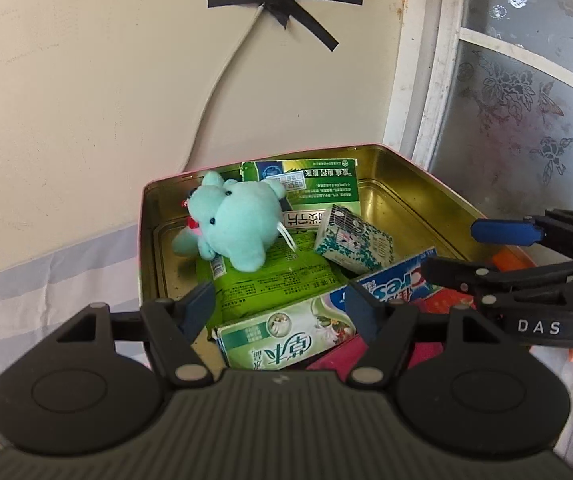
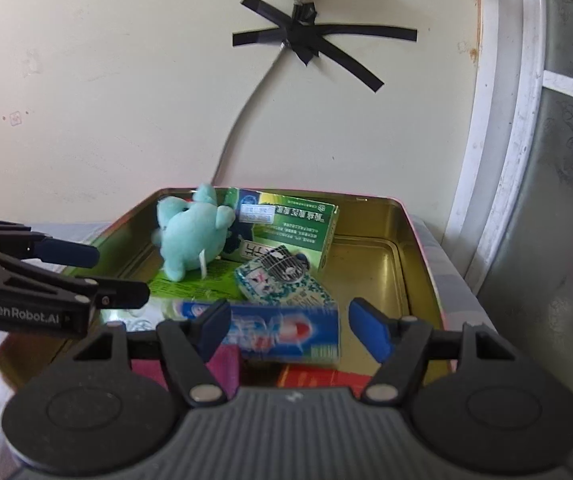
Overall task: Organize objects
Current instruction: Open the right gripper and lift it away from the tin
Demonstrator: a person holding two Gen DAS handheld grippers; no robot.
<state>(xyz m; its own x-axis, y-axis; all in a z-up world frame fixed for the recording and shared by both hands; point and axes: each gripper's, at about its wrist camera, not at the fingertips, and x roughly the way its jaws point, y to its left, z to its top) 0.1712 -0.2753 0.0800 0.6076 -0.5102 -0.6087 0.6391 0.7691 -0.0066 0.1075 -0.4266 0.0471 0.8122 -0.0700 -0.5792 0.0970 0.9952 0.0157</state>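
A gold-lined tin (image 1: 418, 184) fills the middle of both views. My left gripper (image 1: 278, 308) hangs open at lower centre over the tin's near edge, above a green soap box (image 1: 286, 340), pads clear of it. My right gripper (image 2: 286, 328) stands open too, with a Crest toothpaste box (image 2: 286, 330) beyond its fingers. A turquoise plush toy (image 1: 234, 228) lies at the tin's upper left on green cartons (image 1: 318, 184); bare tin floor remains at the right.
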